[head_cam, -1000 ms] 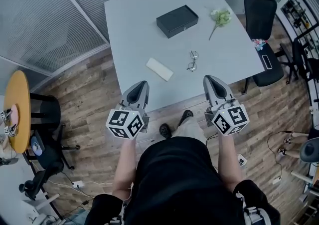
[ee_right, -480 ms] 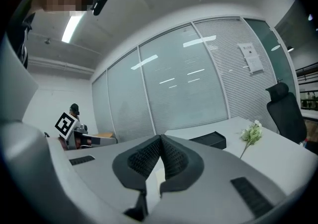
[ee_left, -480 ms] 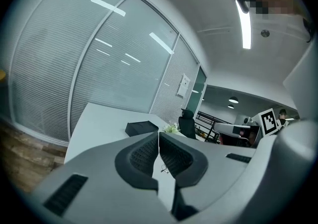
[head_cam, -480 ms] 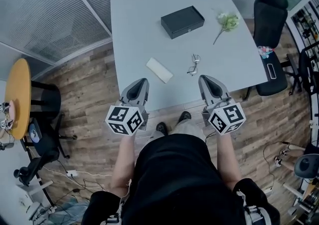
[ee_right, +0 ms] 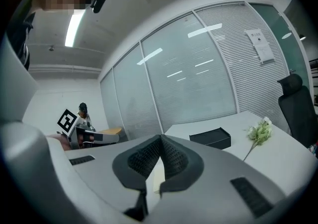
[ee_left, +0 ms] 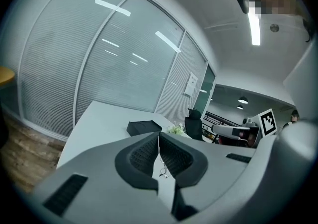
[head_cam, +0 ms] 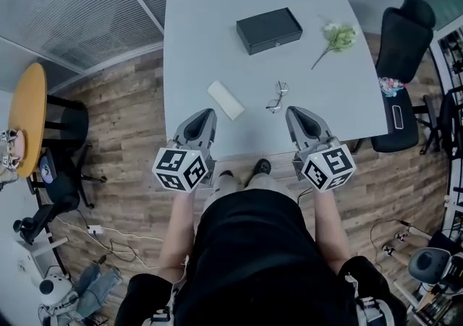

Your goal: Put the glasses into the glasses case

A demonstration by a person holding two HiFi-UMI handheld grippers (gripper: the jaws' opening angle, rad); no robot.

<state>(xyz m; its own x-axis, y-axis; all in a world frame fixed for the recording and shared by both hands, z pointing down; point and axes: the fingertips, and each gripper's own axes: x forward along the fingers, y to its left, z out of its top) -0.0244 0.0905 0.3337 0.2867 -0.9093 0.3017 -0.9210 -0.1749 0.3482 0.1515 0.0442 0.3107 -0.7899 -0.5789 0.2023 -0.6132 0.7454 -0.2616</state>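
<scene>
The surface [head_cam: 195, 43] is smooth, matt pale grey. The case [head_cam: 269, 29] is matt black. The glasses [head_cam: 275, 97] have thin frames that look like metal wire. The floor [head_cam: 137, 136] is wood-grain plank. The left gripper [ee_left: 159, 136] and right gripper [ee_right: 160, 137] are matt grey plastic, their jaws lined with dark ribbed pads.

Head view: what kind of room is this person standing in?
Most likely an office meeting room. A large pale table stands on wood-look flooring, a black office chair sits at its far right corner, and glass partition walls fitted with slatted blinds close off the space.
</scene>
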